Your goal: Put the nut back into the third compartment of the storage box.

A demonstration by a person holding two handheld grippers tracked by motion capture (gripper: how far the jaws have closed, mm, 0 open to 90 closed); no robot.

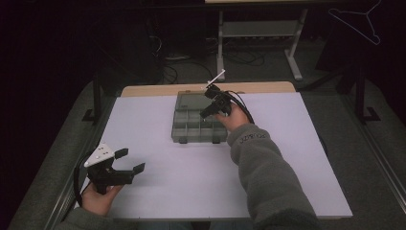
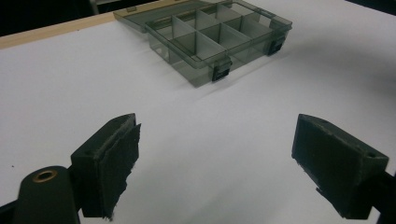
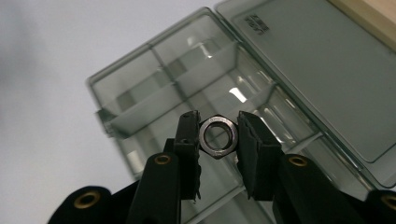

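Note:
A clear grey compartment box (image 1: 198,125) with its lid laid open behind it sits at the middle back of the white table; it lies beyond the jaws in the left gripper view (image 2: 219,39) and under them in the right gripper view (image 3: 154,93). My right gripper (image 1: 209,111) hovers over the box's right side and is shut on a steel hex nut (image 3: 218,136), pinched flat-to-flat between the pads. My left gripper (image 1: 131,160) rests at the front left of the table, jaws wide open with nothing between them (image 2: 215,154).
The white tabletop (image 1: 201,177) has a wooden strip along its far edge (image 1: 158,89). Beyond it the floor is dark, with a desk frame (image 1: 258,33) and cables. A wire hanger (image 1: 359,19) hangs at the top right.

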